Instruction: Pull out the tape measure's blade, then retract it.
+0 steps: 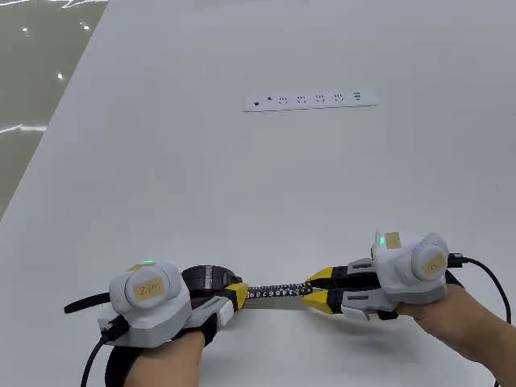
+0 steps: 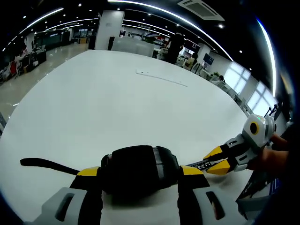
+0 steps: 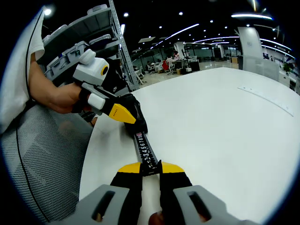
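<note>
A black round tape measure point(image 1: 208, 279) lies on the white table near the front edge, and my left gripper point(image 1: 235, 295) is shut on its case point(image 2: 139, 171). A short length of black blade point(image 1: 276, 290) with white numbers runs from the case to the right. My right gripper point(image 1: 316, 289) is shut on the blade's end; the right gripper view has the blade point(image 3: 146, 153) passing between the yellow-tipped fingers point(image 3: 129, 168) toward the case point(image 3: 135, 114). A black wrist strap point(image 2: 46, 165) trails off the case to the left.
A white power strip point(image 1: 310, 100) lies flat at the far middle of the table point(image 1: 242, 185). The table's left edge meets a glossy floor point(image 1: 32, 72). Shelving point(image 3: 89, 37) and a mesh chair point(image 3: 42, 159) stand behind the person.
</note>
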The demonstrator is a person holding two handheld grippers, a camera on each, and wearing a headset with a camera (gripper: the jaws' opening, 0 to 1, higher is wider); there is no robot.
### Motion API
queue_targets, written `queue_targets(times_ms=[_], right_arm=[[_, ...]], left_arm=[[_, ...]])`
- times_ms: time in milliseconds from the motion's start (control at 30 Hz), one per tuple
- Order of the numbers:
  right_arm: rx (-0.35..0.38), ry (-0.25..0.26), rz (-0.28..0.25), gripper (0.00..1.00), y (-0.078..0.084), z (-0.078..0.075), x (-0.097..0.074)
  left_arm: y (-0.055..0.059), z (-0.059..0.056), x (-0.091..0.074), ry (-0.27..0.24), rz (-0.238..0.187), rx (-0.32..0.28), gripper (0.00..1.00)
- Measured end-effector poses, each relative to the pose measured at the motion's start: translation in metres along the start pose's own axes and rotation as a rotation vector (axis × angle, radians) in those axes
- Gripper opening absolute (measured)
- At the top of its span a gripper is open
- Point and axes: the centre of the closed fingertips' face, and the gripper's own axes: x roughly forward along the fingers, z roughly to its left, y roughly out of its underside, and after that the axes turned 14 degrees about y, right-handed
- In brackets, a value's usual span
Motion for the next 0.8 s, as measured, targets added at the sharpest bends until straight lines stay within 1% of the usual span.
queue_targets(times_ms=[67,200,300,367,400,433,500,533,567,600,667,700,733,767,800], right_arm=[[0.002,0.000,0.000,0.11,0.0006,0.0008,-0.0001],[0.005,-0.001,0.004,0.11,0.0016,0.0010,0.0004],[0.007,0.001,0.003,0.11,0.0008,-0.0001,0.0004],[0.002,0.003,0.002,0.11,0.0002,-0.0003,0.0007],[0.004,0.004,-0.001,0.11,-0.0004,-0.0008,0.0007],[0.002,0.003,0.001,0.11,0.0002,-0.0009,0.0010],[-0.005,0.004,0.006,0.11,0.0018,-0.0007,0.0015],[-0.006,0.004,0.006,0.11,0.0018,-0.0002,0.0015],[-0.011,0.007,0.006,0.11,0.0027,-0.0004,0.0018],[-0.012,0.008,0.007,0.11,0.0033,-0.0005,0.0020],[-0.016,0.017,-0.002,0.11,0.0035,-0.0017,0.0024],[-0.020,0.017,0.000,0.11,0.0042,-0.0011,0.0024],[-0.044,0.025,0.006,0.11,0.0065,-0.0006,0.0030],[-0.047,0.033,-0.001,0.11,0.0061,-0.0014,0.0035],[-0.024,0.024,-0.017,0.11,0.0033,0.0004,0.0035]], left_arm=[[-0.0004,-0.0001,0.0008,-0.010,-0.004,0.011,0.63],[0.0005,0.0001,0.0018,-0.016,0.016,0.027,0.62],[0.0008,0.0010,0.0016,-0.020,0.019,0.019,0.61],[0.0001,0.0017,0.0014,-0.019,0.026,0.011,0.61],[0.0009,0.0022,0.0014,-0.017,0.036,0.003,0.60],[0.0013,0.0018,0.0016,-0.017,0.045,0.006,0.60],[0.0009,0.0016,0.0015,-0.016,0.042,0.002,0.60],[0.0018,0.0014,0.0012,-0.014,0.052,0.006,0.59],[0.0012,0.0022,0.0009,-0.015,0.041,0.000,0.59],[0.0019,0.0023,0.0008,-0.011,0.046,-0.003,0.59],[0.0013,0.0024,0.0007,-0.011,0.040,-0.011,0.59],[0.0018,0.0020,0.0009,-0.011,0.049,-0.006,0.59],[0.0011,0.0021,0.0014,-0.013,0.043,-0.007,0.59],[0.0012,0.0024,0.0015,-0.010,0.040,-0.010,0.59],[0.0014,0.0026,0.0014,-0.008,0.043,-0.008,0.59]])
